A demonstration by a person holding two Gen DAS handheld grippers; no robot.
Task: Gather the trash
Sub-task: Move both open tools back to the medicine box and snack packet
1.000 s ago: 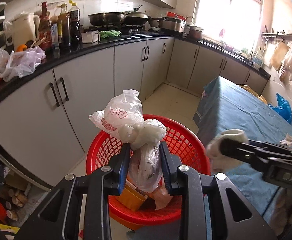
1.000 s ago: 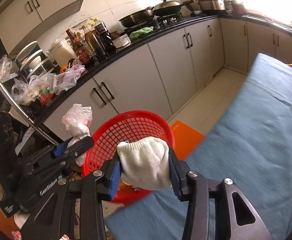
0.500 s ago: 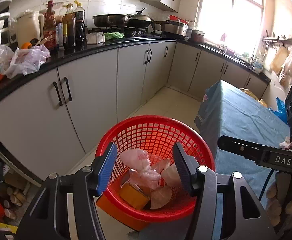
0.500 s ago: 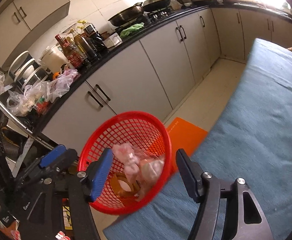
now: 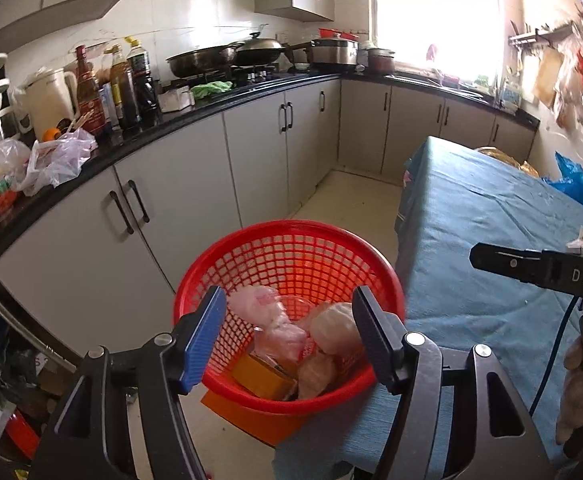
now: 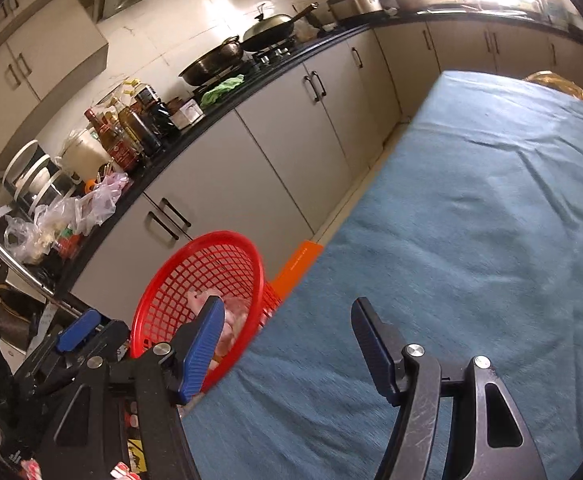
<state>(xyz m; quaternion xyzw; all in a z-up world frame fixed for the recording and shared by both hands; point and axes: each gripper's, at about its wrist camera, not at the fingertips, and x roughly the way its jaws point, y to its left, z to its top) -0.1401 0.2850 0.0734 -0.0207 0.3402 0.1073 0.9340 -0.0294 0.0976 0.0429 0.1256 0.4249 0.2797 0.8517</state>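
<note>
A red mesh basket (image 5: 291,248) stands on the floor beside the blue-clothed table (image 5: 483,216). Inside it lie a tied plastic bag (image 5: 267,312), a pale wad (image 5: 337,330) and an orange box (image 5: 263,376). My left gripper (image 5: 289,340) is open and empty, just above the basket's near rim. My right gripper (image 6: 287,344) is open and empty over the table's near edge (image 6: 471,220), with the basket (image 6: 211,268) to its left. A small scrap of paper (image 5: 581,240) lies on the table at the right.
Grey kitchen cabinets (image 5: 163,208) under a black counter run along the left and back. Bottles (image 5: 123,88), plastic bags (image 5: 55,156) and pans (image 5: 227,56) stand on the counter. An orange board (image 6: 297,264) lies under the basket. A blue bag (image 5: 571,180) sits beyond the table.
Both grippers opened and dropped their loads into the basket: the left its plastic bag, the right its white wad. The right gripper then swung right over the table.
</note>
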